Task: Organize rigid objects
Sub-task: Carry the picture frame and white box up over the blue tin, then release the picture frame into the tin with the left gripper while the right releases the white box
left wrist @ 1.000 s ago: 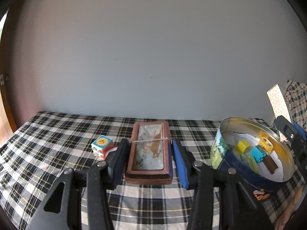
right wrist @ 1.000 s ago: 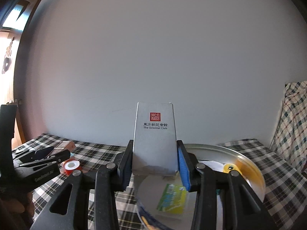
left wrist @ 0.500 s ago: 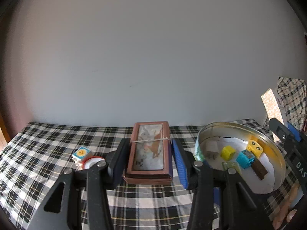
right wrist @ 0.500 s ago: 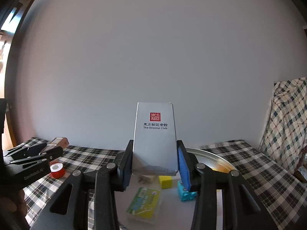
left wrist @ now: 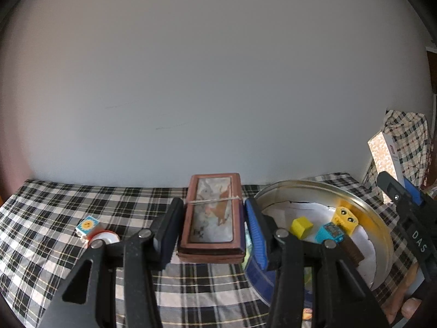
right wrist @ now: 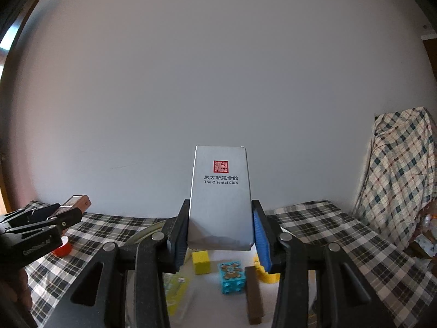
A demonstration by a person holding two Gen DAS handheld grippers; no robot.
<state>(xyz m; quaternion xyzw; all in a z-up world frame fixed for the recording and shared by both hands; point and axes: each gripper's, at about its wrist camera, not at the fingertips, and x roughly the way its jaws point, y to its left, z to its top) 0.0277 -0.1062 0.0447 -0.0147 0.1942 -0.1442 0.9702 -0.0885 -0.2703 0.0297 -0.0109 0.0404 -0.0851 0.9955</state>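
A flat brown box (left wrist: 212, 216) with a pictured lid and a thin band across it sits level between the left gripper's (left wrist: 212, 227) jaws, above the cloth, just left of the tin (left wrist: 382, 235). A grey carton (right wrist: 220, 198) printed "The Oriental Club" stands upright, clamped by the right gripper (right wrist: 220, 232) over the tin. The round tin, paper-lined, holds a yellow cube (right wrist: 201, 262), a blue brick (right wrist: 231, 277), a yellow brick (left wrist: 345, 218), a brown bar (right wrist: 254, 295) and a pale green packet (right wrist: 177, 292). A sun-faced block (left wrist: 87, 225) and a red-rimmed roll (left wrist: 105, 238) lie touching on the cloth, well left.
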